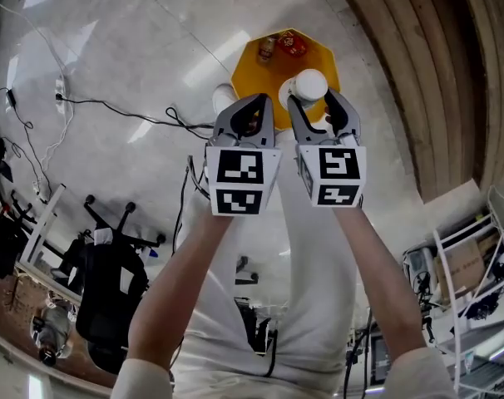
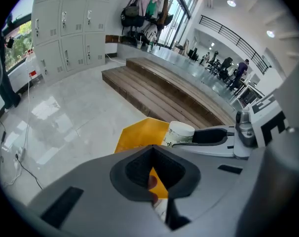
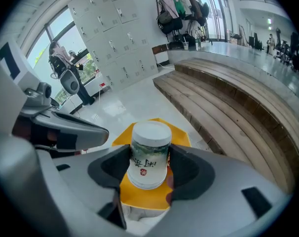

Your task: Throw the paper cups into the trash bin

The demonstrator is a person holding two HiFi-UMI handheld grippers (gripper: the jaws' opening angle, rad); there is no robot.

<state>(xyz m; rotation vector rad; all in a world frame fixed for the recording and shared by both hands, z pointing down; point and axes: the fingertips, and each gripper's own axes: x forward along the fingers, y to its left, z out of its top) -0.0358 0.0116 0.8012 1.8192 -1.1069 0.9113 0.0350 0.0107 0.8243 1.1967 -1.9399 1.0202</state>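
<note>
**A:** So the right gripper (image 1: 313, 105) has its jaws clamped on the sides of a paper cup (image 3: 149, 154). The cup is upside down, held up over the yellow octagon (image 1: 260, 65) on the floor. Is that thing the bin?

**B:** Can't tell tbh. It reads pretty flat from the gripper views, with a few small red bits at its far edge. No other bin is in view though.

**A:** The left gripper (image 1: 252, 110) sits just beside the right one. Its jaws are drawn together, with no cup showing in them.

**B:** Risk-wise, it's thin paper in a side grip. Squeeze too hard and it probably crumples; too light and it slips out early. The cup also looks close to the octagon's near edge, so a release there could bounce it onto the floor. The left gripper crowding in might knock it too. And there's a cable (image 1: 111, 106) lying around to trip on.
</note>
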